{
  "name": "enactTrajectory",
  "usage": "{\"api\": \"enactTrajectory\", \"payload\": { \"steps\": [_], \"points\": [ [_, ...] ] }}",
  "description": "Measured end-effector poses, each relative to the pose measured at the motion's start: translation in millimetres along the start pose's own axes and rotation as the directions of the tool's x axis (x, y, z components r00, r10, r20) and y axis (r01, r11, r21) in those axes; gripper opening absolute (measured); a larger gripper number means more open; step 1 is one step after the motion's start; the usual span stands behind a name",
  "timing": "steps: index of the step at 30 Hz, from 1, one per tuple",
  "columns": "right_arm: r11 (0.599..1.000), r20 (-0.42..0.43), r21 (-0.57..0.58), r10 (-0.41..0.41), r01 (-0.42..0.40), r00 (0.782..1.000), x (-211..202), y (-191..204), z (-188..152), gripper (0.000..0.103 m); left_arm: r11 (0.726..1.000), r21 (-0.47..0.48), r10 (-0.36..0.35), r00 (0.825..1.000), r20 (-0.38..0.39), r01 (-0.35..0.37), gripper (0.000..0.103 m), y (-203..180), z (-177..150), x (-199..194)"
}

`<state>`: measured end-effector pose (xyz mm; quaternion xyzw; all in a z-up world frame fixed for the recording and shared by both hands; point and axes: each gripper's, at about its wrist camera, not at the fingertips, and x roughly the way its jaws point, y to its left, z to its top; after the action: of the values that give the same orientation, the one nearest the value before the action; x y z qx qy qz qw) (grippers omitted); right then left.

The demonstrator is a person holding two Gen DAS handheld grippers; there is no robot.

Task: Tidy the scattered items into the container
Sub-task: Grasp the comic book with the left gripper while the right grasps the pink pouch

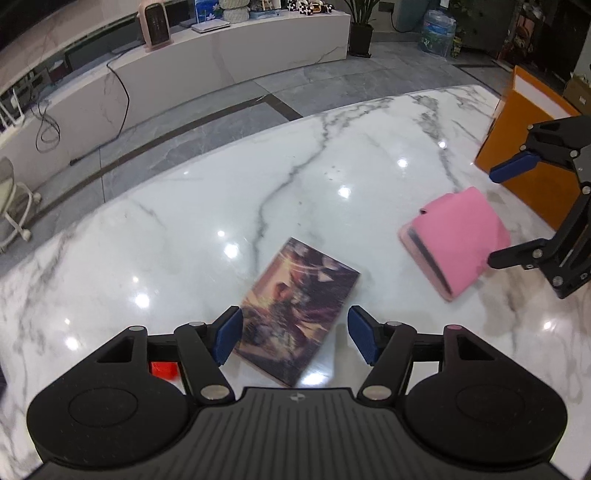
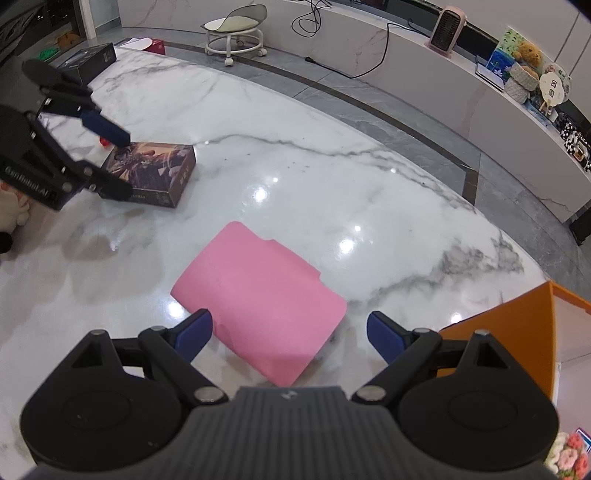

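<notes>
A flat box with dark fantasy artwork [image 1: 295, 310] lies on the white marble table [image 1: 295, 177]; my left gripper [image 1: 293, 338] is open with its blue pads on either side of the box's near end, apart from it. The box shows in the right wrist view [image 2: 155, 171] with the left gripper [image 2: 118, 164] over it. A pink case [image 2: 258, 302] lies before my open right gripper [image 2: 290, 336], its near end between the pads. In the left wrist view the pink case [image 1: 458, 236] sits beside the right gripper [image 1: 495, 218]. An orange container [image 2: 517, 332] stands at the right.
A small red object [image 1: 162, 369] lies on the table left of the artwork box. A black box [image 2: 92, 59] sits at the table's far left corner. The table's curved far edge drops to grey floor. A wheeled stool [image 2: 236, 33] stands beyond.
</notes>
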<state>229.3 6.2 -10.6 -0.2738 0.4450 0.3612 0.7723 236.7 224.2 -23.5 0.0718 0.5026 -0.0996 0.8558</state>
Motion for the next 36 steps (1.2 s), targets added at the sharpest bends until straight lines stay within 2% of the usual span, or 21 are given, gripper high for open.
{"api": "enactTrajectory", "payload": {
  "steps": [5, 9, 12, 21, 22, 24, 25, 29, 32, 36],
  "points": [
    [1.0, -0.005, 0.003, 0.007, -0.007, 1.0, 6, -3, -2, 0.092, 0.993, 0.117, 0.004, 1.0, -0.027, -0.001, 0.09, -6, 0, 11],
    [1.0, -0.012, 0.003, 0.012, -0.012, 1.0, 9, -5, -5, 0.092, 0.966, 0.258, 0.05, 0.997, -0.055, -0.034, 0.091, -22, -3, 22],
    [1.0, -0.012, 0.008, 0.019, -0.019, 1.0, 11, -7, -6, 0.093, 0.964, 0.264, 0.051, 0.996, -0.069, -0.032, 0.093, -23, -1, 26],
    [0.999, -0.003, -0.014, 0.038, -0.038, 0.999, 11, -9, -3, 0.093, 0.976, 0.216, 0.003, 0.994, -0.106, 0.02, 0.093, -14, 1, 28],
    [0.999, -0.002, -0.017, 0.042, -0.042, 0.999, 11, -9, -3, 0.093, 0.977, 0.21, -0.002, 0.994, -0.109, 0.025, 0.085, -14, 1, 26],
    [0.999, 0.002, -0.023, 0.046, -0.046, 0.999, 11, -9, -2, 0.093, 0.988, 0.144, -0.043, 0.991, -0.123, 0.061, 0.067, -10, 1, 23],
    [0.999, 0.004, -0.023, 0.048, -0.048, 0.999, 10, -9, -2, 0.093, 0.991, 0.11, -0.061, 0.99, -0.128, 0.076, 0.067, -9, 0, 22],
    [0.998, 0.009, -0.028, 0.056, -0.056, 0.998, 7, -11, -3, 0.093, 0.997, 0.064, -0.04, 0.994, -0.102, 0.046, 0.067, -18, -12, 15],
    [0.998, 0.012, -0.035, 0.057, -0.057, 0.998, 4, -12, -3, 0.093, 0.998, -0.06, -0.04, 0.995, -0.089, 0.034, 0.067, -18, -22, 8],
    [0.996, 0.022, -0.045, 0.075, -0.074, 0.997, -3, -11, -3, 0.093, 0.982, -0.188, -0.02, 0.998, -0.063, 0.007, 0.067, -27, -45, -9]
  ]
}}
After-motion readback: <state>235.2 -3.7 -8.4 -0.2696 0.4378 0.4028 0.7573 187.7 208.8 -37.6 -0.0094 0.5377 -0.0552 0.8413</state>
